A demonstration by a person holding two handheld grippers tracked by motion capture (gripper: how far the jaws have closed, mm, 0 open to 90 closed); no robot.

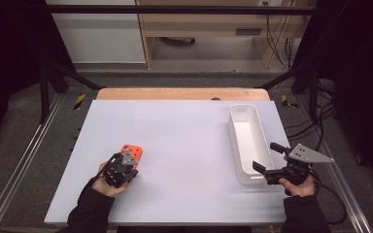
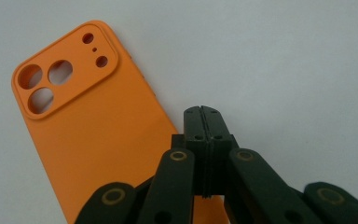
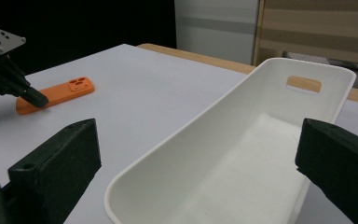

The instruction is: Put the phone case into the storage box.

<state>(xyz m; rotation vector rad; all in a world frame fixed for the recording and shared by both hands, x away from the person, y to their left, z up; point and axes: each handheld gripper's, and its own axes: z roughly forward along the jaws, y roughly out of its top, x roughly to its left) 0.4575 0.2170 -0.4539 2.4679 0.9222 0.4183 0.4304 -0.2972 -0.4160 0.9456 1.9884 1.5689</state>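
Observation:
An orange phone case (image 1: 133,151) (image 2: 88,126) lies flat on the white table, camera cut-outs toward the far end. My left gripper (image 1: 122,170) (image 2: 203,112) is shut with nothing between its jaws, its tips down at the case's near right edge. From the right gripper view the left gripper (image 3: 36,98) seems to rest its tip on the case (image 3: 70,89); contact is uncertain. My right gripper (image 1: 266,156) (image 3: 199,140) is wide open at the near end of a white bin (image 1: 246,138) (image 3: 242,154), jaws either side of it and clear of its walls.
The bin is long, empty, and has a handle slot (image 3: 304,83) in its far wall. The white table (image 1: 184,141) ends in a wooden strip (image 1: 182,93) at the back. Metal frame rails (image 1: 17,165) run along both sides.

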